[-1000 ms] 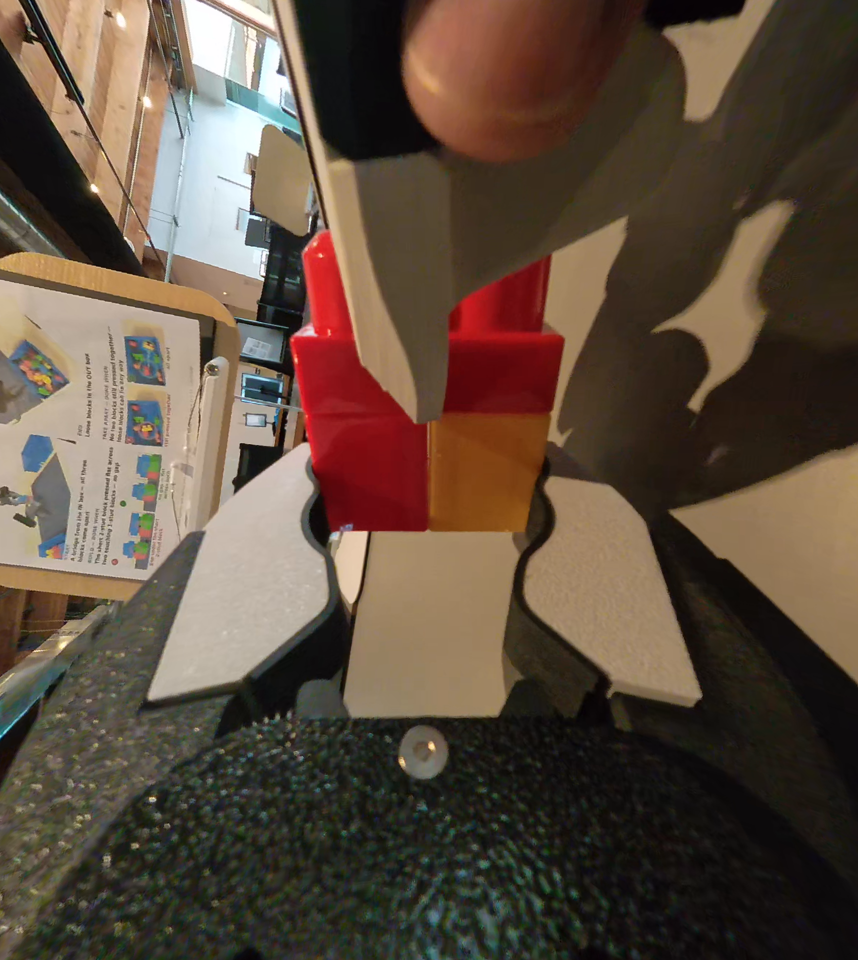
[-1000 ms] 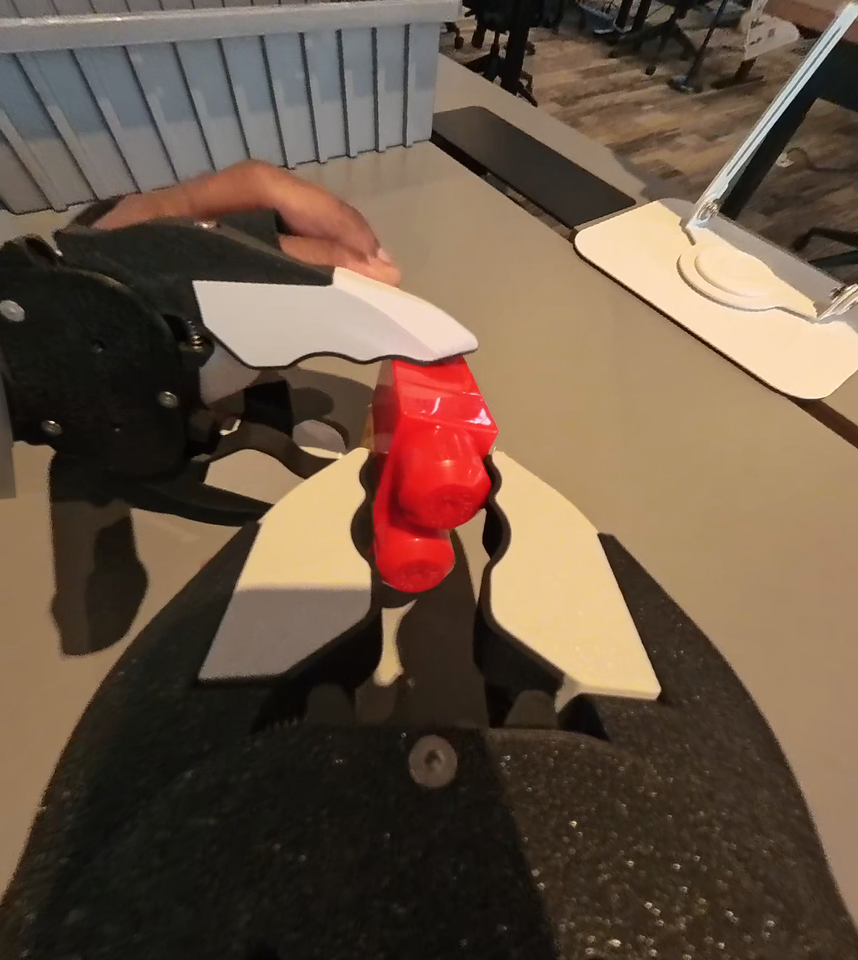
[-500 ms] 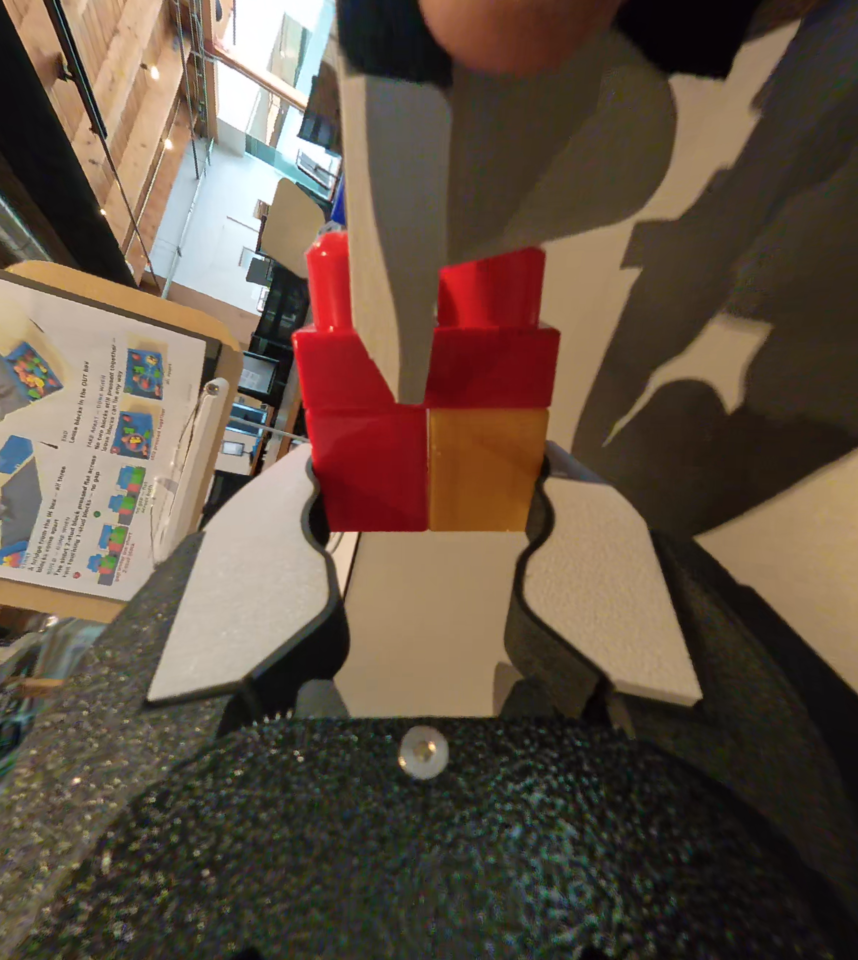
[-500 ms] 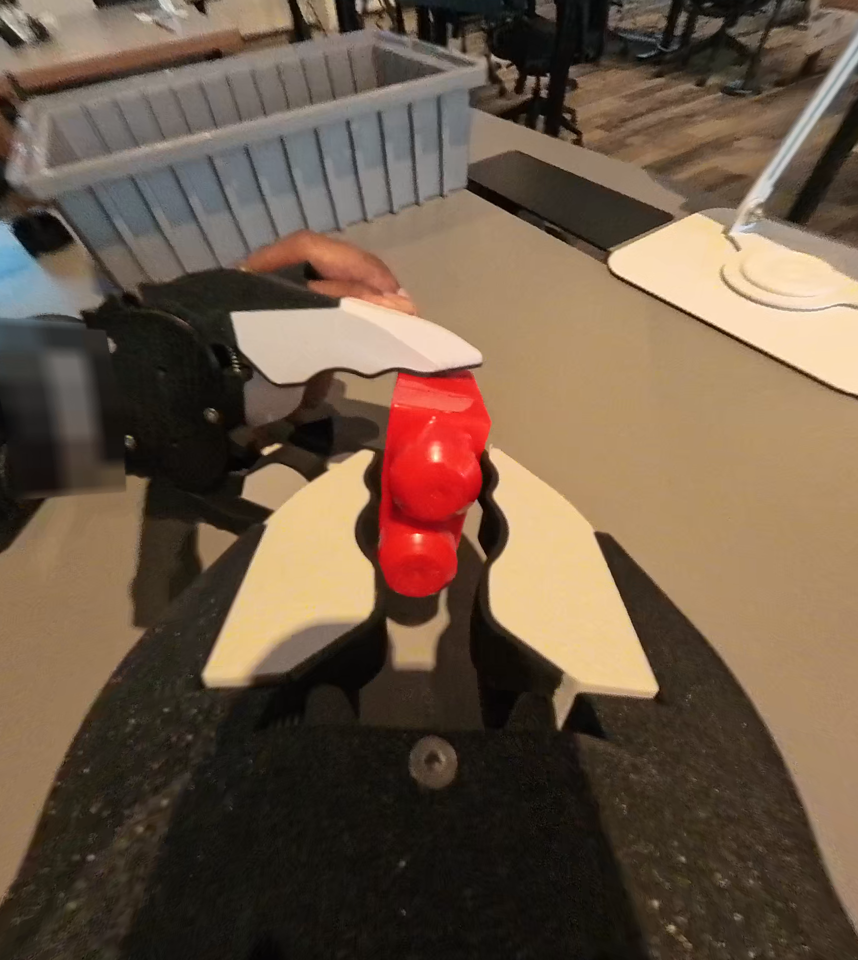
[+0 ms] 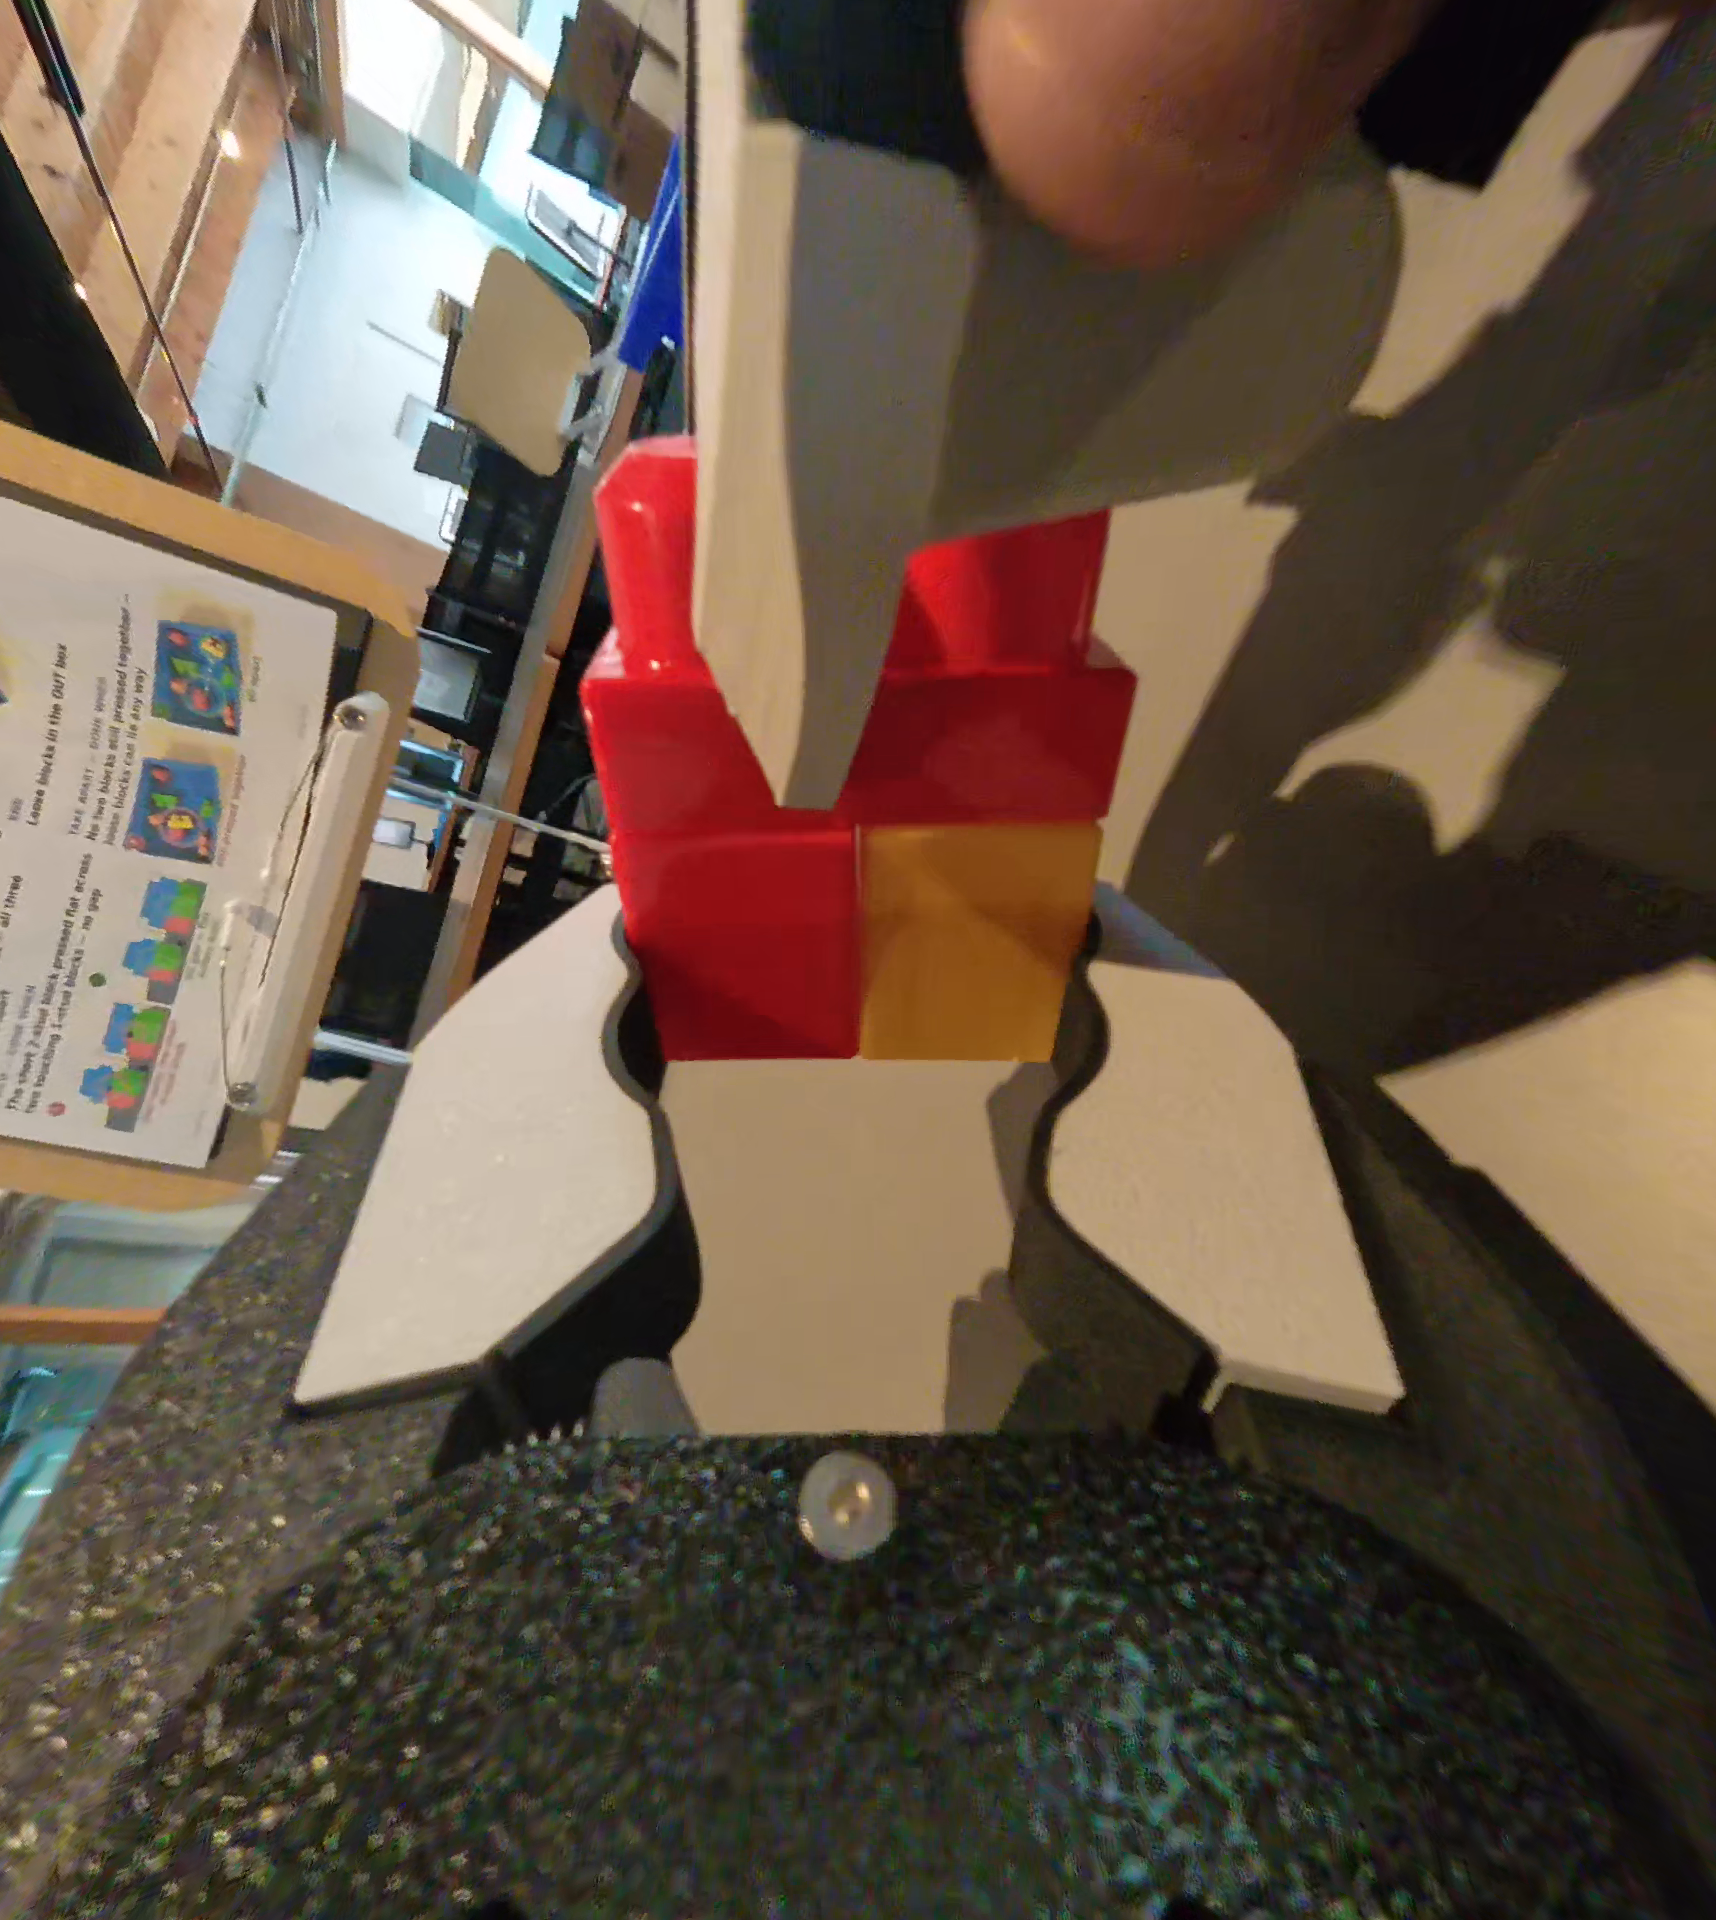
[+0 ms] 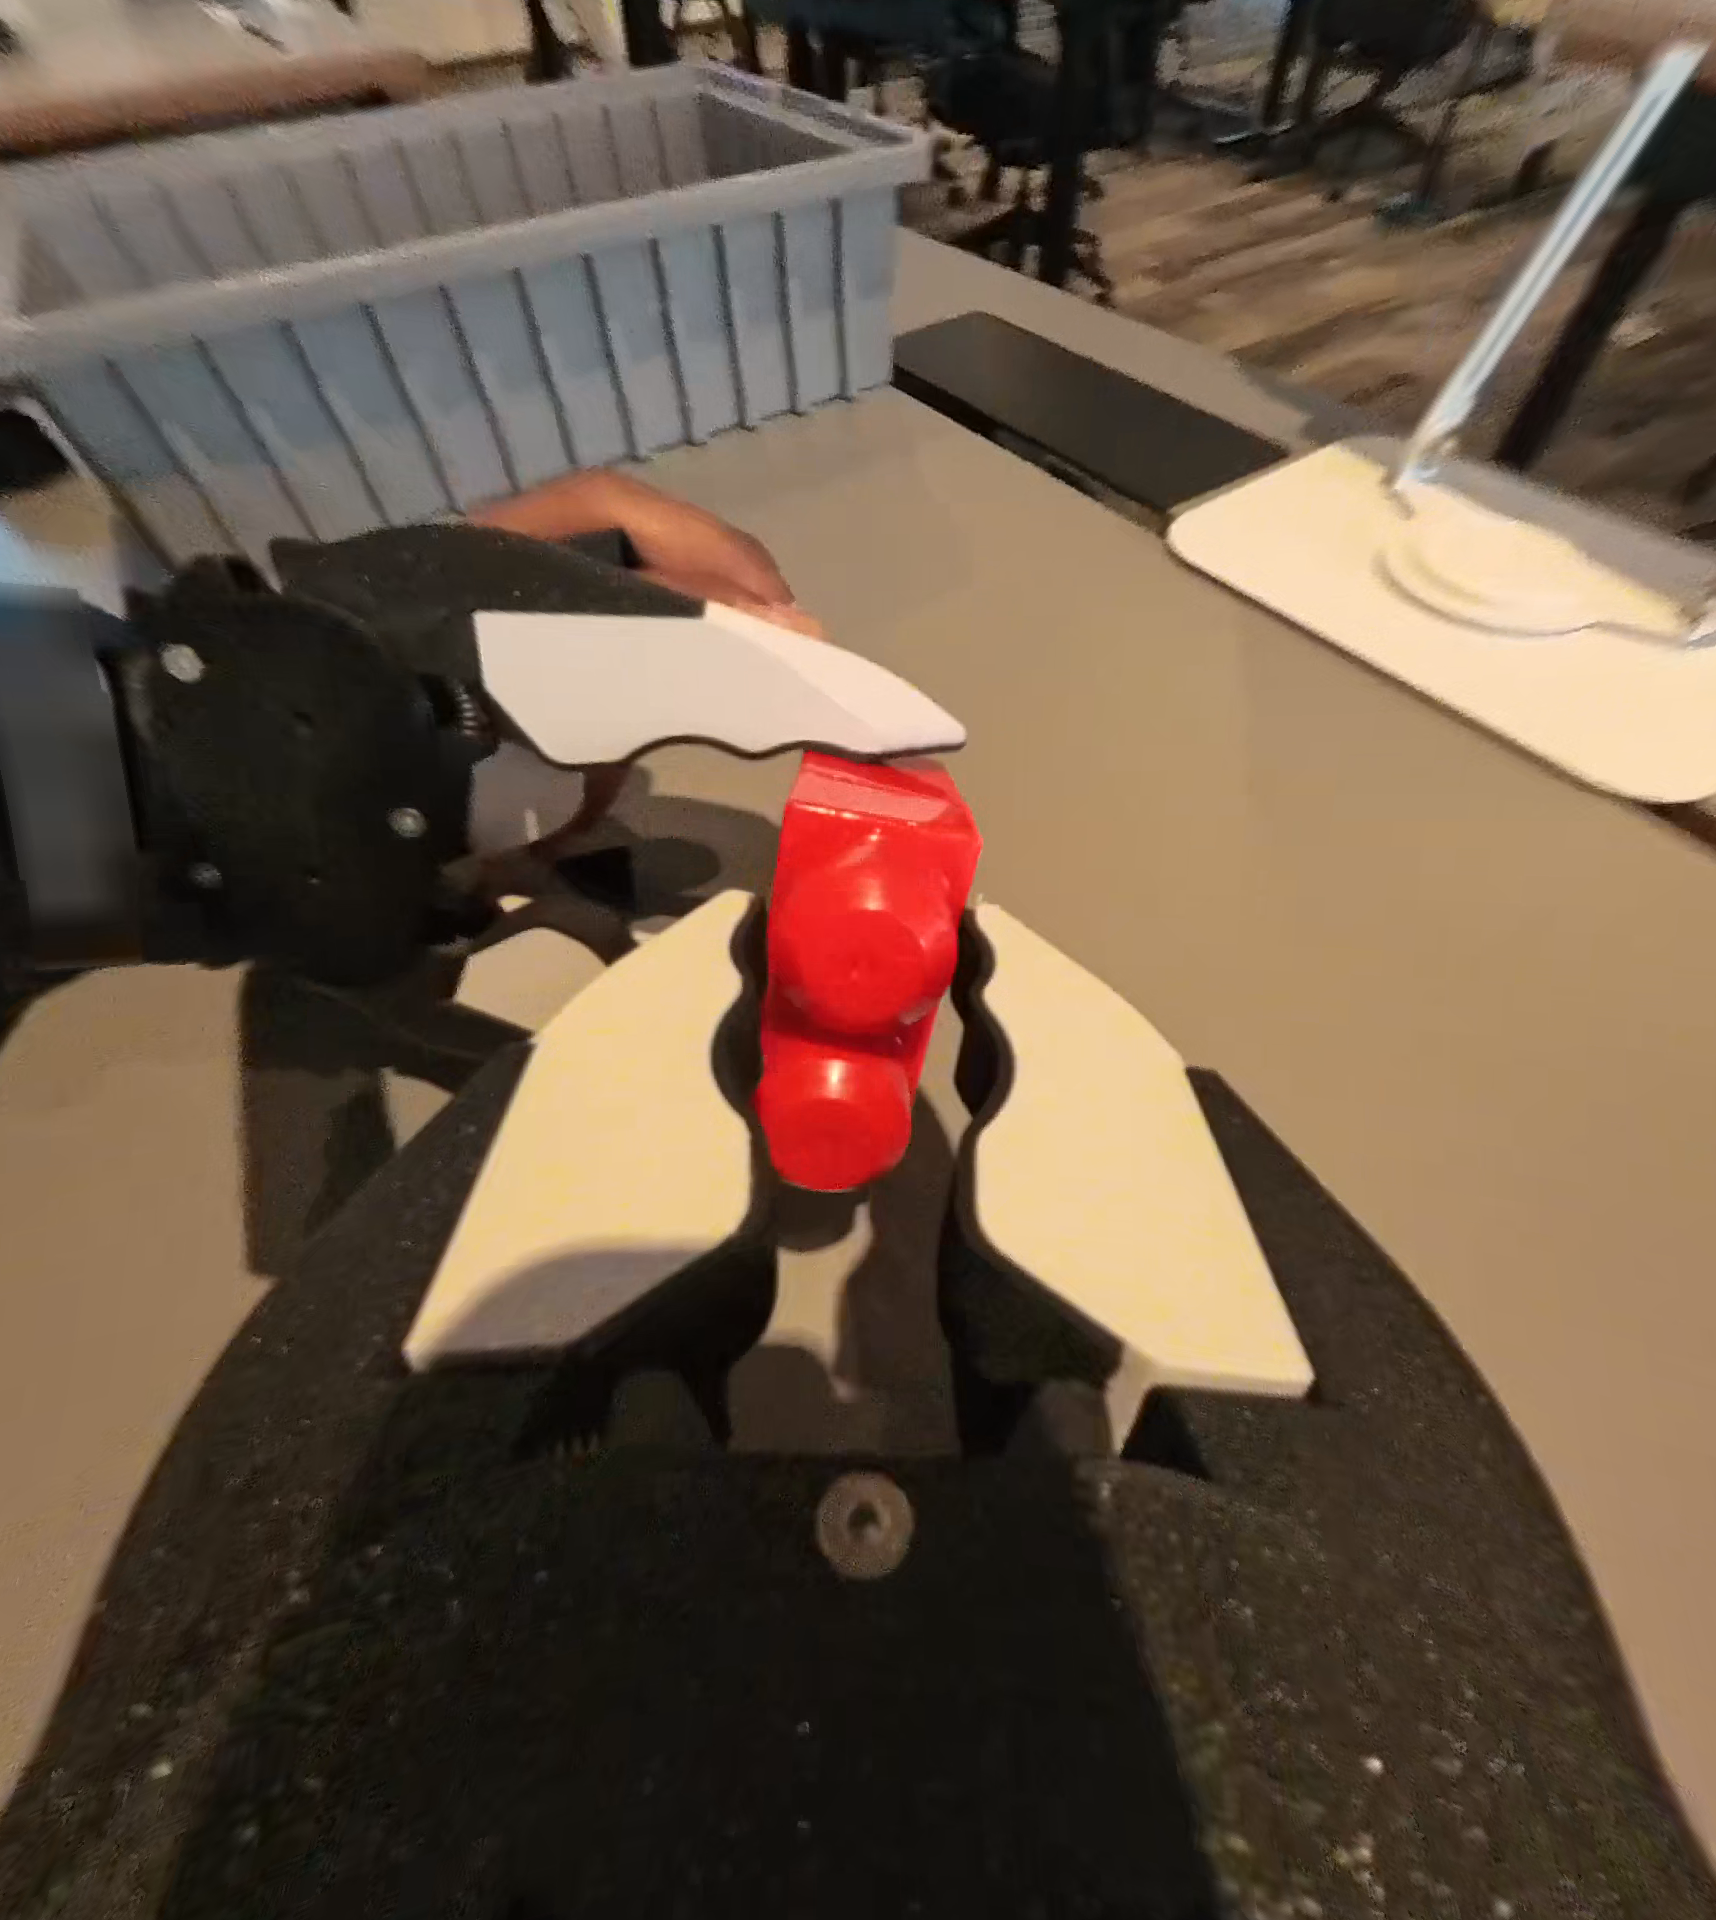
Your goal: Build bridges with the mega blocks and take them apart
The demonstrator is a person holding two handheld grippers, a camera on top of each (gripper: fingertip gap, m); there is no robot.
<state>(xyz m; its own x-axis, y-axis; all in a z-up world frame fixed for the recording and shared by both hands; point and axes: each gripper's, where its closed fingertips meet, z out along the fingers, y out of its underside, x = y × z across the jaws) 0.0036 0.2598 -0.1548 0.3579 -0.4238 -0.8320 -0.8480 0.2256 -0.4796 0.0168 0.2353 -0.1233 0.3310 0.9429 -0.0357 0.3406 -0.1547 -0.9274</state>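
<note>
A small bridge of blocks is pinched from two sides above a grey table (image 6: 1353, 935). The lower red block (image 5: 745, 940) and orange block (image 5: 968, 940) are clamped between the fingers of the left gripper (image 5: 859, 997), while the two-stud red block (image 6: 859, 935) on top is gripped by the right gripper (image 6: 859, 997). A grey bin (image 6: 438, 312) is seen behind.
</note>
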